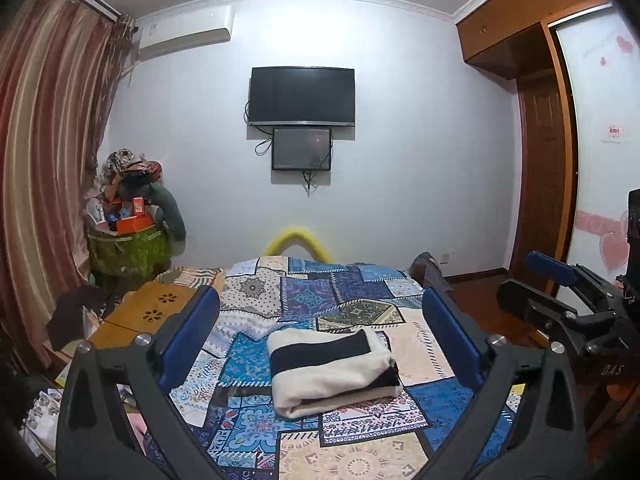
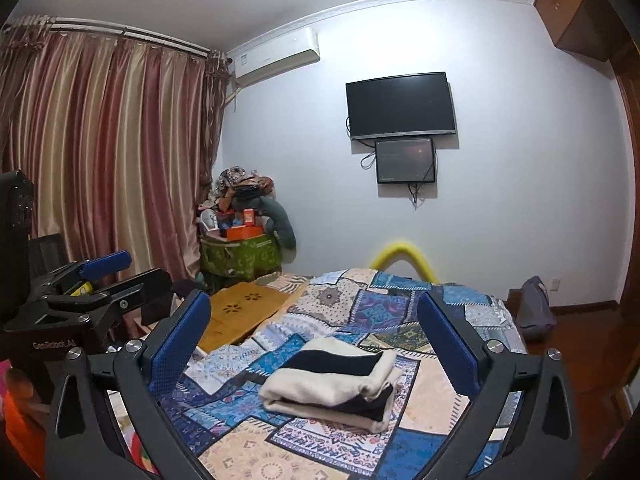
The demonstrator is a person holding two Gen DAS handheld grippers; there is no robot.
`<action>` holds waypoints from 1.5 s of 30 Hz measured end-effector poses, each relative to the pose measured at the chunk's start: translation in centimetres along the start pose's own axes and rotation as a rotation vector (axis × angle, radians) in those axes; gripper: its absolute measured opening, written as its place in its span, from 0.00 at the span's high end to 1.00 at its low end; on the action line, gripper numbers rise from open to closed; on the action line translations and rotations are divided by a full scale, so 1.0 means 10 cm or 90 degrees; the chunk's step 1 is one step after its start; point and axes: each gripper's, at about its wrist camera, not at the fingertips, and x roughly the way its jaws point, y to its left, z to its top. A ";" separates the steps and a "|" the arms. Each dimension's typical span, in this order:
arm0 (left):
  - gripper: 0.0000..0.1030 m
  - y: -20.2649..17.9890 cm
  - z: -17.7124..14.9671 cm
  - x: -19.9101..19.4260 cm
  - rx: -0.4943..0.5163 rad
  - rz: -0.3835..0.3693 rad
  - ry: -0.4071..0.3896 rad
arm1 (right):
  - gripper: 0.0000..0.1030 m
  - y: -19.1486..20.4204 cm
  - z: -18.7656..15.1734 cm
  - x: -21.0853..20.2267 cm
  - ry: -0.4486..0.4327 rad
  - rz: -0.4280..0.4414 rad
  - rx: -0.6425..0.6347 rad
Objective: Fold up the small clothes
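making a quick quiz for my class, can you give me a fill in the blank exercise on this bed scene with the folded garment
1. The cream garment lying folded on the patchwork bedspread has a wide band coloured ____.
2. The fingers of the left gripper are spread ____, holding nothing.
3. The right gripper has fingers padded in the colour ____.
4. On the wall, the small screen hangs directly ____ the larger television.

Missing words: black; open; blue; below
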 end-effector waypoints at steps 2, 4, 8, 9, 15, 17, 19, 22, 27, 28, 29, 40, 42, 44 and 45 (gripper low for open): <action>0.01 0.00 -0.01 0.00 -0.001 0.001 0.001 | 0.01 -0.01 0.01 0.01 0.002 -0.002 -0.001; 0.01 0.00 -0.02 0.01 0.000 0.000 0.002 | 0.01 -0.02 -0.01 0.01 0.002 -0.003 -0.001; 0.01 0.00 -0.02 0.01 -0.001 0.000 0.001 | 0.01 -0.02 -0.02 -0.02 0.003 -0.008 -0.004; 0.01 0.01 -0.01 0.02 -0.003 -0.001 0.002 | 0.01 -0.02 -0.03 -0.02 0.003 -0.008 -0.005; 0.00 0.02 -0.05 0.05 -0.005 -0.001 0.001 | 0.01 -0.03 -0.04 -0.04 0.005 -0.010 -0.003; 0.00 0.02 -0.05 0.06 -0.004 -0.004 0.003 | 0.01 -0.04 -0.03 -0.05 0.006 -0.010 -0.002; 0.00 0.01 -0.06 0.07 -0.005 -0.007 0.004 | 0.01 -0.04 -0.04 -0.04 0.008 -0.013 -0.003; 0.00 0.01 -0.07 0.10 -0.006 -0.009 0.009 | 0.01 -0.05 -0.04 -0.03 0.009 -0.015 -0.002; 0.00 0.00 -0.08 0.14 -0.004 -0.010 0.016 | 0.01 -0.07 -0.04 -0.03 0.015 -0.019 0.001; 0.00 0.01 -0.08 0.14 -0.005 -0.010 0.017 | 0.01 -0.07 -0.05 -0.02 0.017 -0.017 0.001; 0.00 0.01 -0.08 0.15 -0.007 -0.011 0.018 | 0.01 -0.07 -0.05 -0.02 0.017 -0.016 0.002; 0.00 0.03 -0.07 0.17 -0.014 -0.014 0.024 | 0.01 -0.09 -0.04 -0.03 0.021 -0.021 0.003; 0.00 0.03 -0.07 0.17 -0.014 -0.014 0.025 | 0.01 -0.08 -0.05 -0.02 0.021 -0.021 0.004; 0.00 0.02 -0.07 0.17 -0.013 -0.014 0.025 | 0.01 -0.08 -0.05 -0.02 0.022 -0.022 0.004; 0.00 0.02 -0.07 0.17 -0.014 -0.014 0.025 | 0.01 -0.08 -0.05 -0.02 0.022 -0.023 0.004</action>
